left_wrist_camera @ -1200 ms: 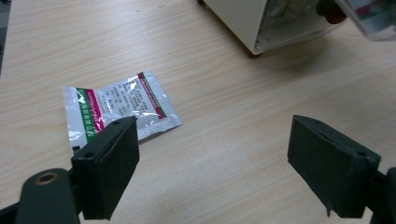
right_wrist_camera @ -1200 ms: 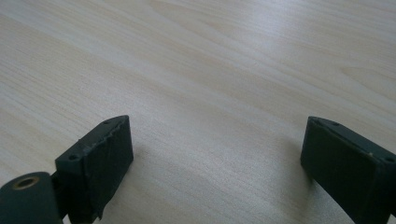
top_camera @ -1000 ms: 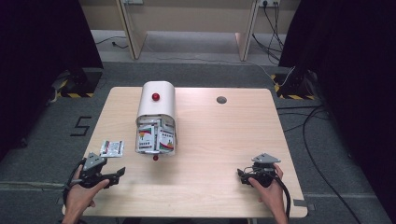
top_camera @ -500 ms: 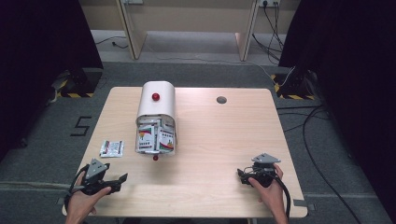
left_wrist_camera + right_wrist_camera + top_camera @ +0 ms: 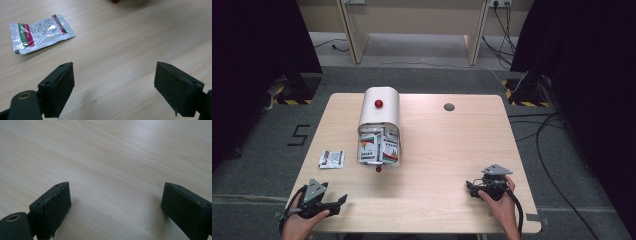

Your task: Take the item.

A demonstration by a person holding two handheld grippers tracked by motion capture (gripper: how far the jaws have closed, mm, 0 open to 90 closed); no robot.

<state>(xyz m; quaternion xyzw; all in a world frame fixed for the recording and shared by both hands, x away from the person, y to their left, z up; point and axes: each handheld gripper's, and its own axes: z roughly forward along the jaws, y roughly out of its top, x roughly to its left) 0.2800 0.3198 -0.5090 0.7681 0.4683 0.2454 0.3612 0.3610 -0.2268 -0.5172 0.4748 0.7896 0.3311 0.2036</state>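
A white round-topped box (image 5: 379, 117) with a red knob (image 5: 378, 103) lies on the wooden table (image 5: 447, 150). Its open near end shows several sachets (image 5: 379, 147) standing inside. One loose white, green and red sachet (image 5: 332, 159) (image 5: 40, 32) lies flat to the box's left. My left gripper (image 5: 341, 204) (image 5: 115, 87) is held at the table's near left corner, open, with bare wood between its jaws and the sachet ahead of them to the left. My right gripper (image 5: 469, 187) (image 5: 115, 205) rests near the front right, open over bare wood.
A small red piece (image 5: 378, 169) lies just in front of the box's mouth. A round grey cable port (image 5: 449, 106) sits at the far side of the table. Dark curtains and floor cables surround the table.
My left gripper has drawn back toward the near edge of the table, away from the loose sachet, with its jaws still wide. The right gripper has stayed put.
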